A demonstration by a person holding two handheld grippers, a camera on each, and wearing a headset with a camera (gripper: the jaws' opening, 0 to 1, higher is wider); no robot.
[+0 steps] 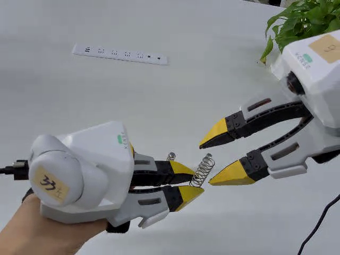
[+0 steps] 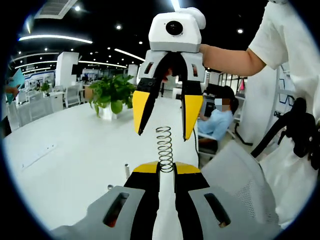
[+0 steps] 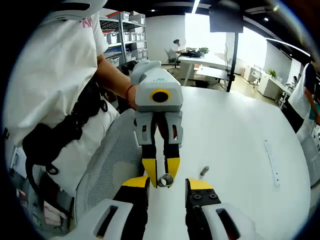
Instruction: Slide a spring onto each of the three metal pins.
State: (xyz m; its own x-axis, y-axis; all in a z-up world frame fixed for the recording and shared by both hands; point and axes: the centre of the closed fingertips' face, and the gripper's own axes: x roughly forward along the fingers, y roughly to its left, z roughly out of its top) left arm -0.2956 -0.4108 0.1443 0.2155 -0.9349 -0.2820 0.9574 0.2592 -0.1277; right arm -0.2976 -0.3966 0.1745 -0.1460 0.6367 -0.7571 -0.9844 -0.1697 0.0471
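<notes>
The left claw (image 1: 194, 180) is pinching the base of a coil spring (image 1: 202, 170), which sticks out past its yellow tips above the white counter (image 1: 159, 106). A metal pin (image 3: 204, 171) stands on the counter near the spring. The right claw (image 1: 205, 163) is spread, its tips either side of the spring's free end.

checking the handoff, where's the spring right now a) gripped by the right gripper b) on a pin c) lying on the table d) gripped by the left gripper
d: the spring sticks out from the shut tips of the left gripper, while the right gripper faces it with jaws apart.
</notes>
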